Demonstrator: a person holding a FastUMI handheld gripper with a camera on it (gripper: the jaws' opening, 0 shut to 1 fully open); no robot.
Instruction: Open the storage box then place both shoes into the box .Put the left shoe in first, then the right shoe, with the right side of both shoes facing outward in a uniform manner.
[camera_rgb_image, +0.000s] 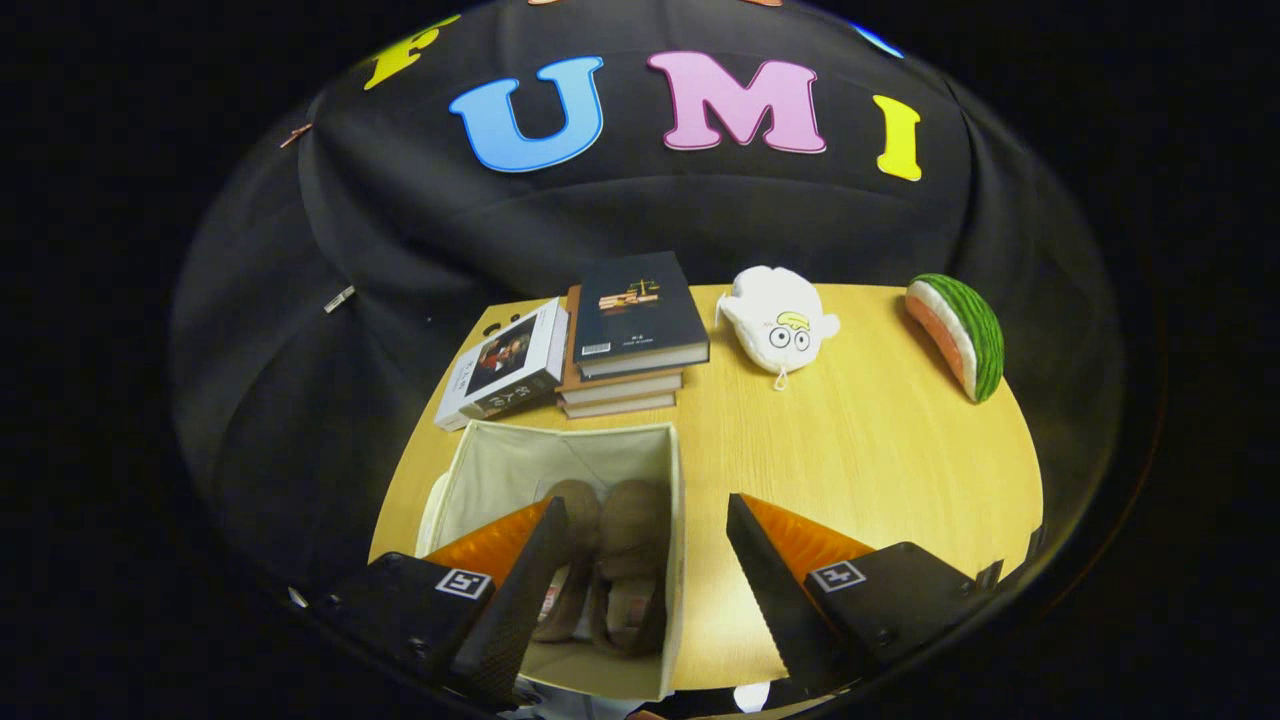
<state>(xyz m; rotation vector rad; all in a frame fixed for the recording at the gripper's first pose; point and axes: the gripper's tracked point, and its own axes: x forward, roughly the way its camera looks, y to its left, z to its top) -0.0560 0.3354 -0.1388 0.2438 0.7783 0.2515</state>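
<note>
- A light wooden table (860, 450) spreads across the middle of the frame.
- An open cream fabric storage box (676, 560) sits at lower centre-left of the frame, its mouth facing up.
- Two brown shoes (628, 560) lie side by side inside the box, toes toward its far wall.
- The gripper (640, 570) hangs above the box with its fingers spread wide apart, gripping nothing; the left finger overlaps the box, the right finger sits over bare table.
- A stack of books (625, 345) stands just beyond the box, with another book (505, 365) leaning against its left side.
- A white plush toy (780, 320) lies at upper centre.
- A watermelon slice toy (960, 335) rests at upper right.
</note>
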